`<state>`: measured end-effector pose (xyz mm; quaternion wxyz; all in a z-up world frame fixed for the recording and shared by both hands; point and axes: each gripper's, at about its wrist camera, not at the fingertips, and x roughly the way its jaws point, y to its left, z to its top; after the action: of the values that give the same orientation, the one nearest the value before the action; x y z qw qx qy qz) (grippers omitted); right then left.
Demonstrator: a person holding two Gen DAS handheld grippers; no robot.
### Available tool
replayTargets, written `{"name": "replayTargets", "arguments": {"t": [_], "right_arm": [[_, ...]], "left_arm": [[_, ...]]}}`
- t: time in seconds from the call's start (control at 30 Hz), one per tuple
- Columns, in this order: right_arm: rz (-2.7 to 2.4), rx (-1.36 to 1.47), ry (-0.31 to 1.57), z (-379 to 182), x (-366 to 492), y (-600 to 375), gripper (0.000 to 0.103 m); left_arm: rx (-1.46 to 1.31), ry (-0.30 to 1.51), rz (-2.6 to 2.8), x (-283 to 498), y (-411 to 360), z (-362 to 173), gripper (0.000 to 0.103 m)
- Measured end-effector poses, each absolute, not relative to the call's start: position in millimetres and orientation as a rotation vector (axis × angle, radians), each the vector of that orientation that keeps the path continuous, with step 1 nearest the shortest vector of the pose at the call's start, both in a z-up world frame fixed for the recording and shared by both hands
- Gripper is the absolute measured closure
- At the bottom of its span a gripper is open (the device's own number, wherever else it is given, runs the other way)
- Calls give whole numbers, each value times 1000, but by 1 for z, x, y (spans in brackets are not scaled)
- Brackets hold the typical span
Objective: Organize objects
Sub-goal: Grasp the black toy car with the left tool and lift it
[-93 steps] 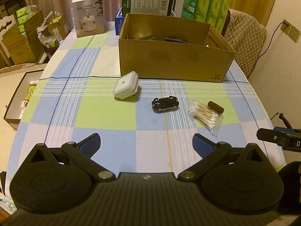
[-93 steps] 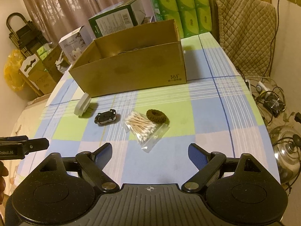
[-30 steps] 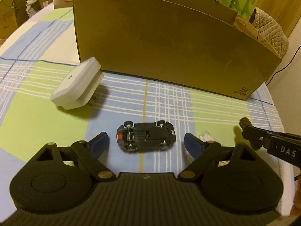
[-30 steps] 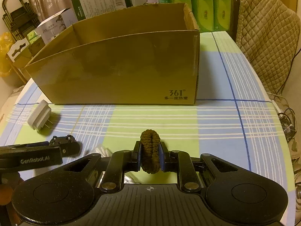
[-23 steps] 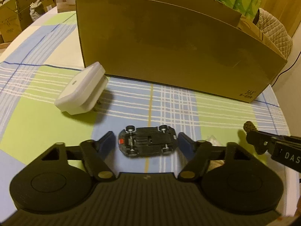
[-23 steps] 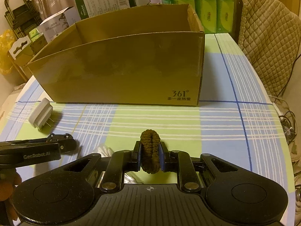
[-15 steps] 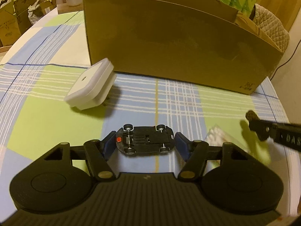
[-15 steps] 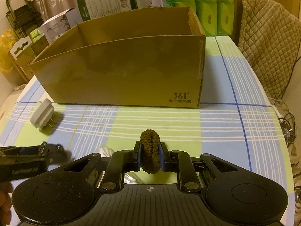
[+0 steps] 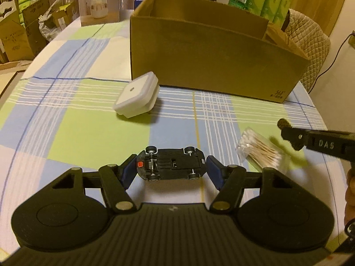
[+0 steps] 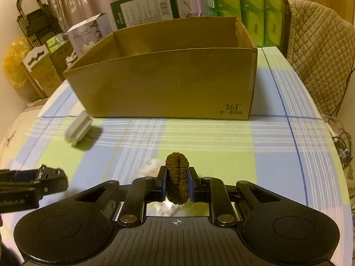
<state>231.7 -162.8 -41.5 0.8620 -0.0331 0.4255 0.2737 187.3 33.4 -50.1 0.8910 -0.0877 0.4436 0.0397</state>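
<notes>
Now clamped end to end in left gripper point(image 9: 170, 169), underside up: light, rigid toy car point(image 9: 170, 165); pinched shut in right gripper point(image 10: 176, 185): soft brown hair tie point(image 10: 176, 184), near cardboard box point(image 10: 164, 82).

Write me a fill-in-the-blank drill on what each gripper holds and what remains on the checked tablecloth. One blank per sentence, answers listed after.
1. The left gripper is shut on the toy car, whose ____ faces the camera.
2. The right gripper is shut on a brown ____.
3. The white plug-in night light lies just in front of the cardboard ____.
4. The bag of cotton swabs rests on the ____.

Missing words: underside; hair tie; box; tablecloth
</notes>
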Motion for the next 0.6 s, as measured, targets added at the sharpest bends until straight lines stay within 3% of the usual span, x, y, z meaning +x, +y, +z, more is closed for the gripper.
{"name": "replayTargets", "arguments": {"t": [0.6], "right_arm": [[543, -102, 837, 29, 159, -174, 88]], "left_arm": [[-143, 855, 1, 132, 23, 23, 41]]}}
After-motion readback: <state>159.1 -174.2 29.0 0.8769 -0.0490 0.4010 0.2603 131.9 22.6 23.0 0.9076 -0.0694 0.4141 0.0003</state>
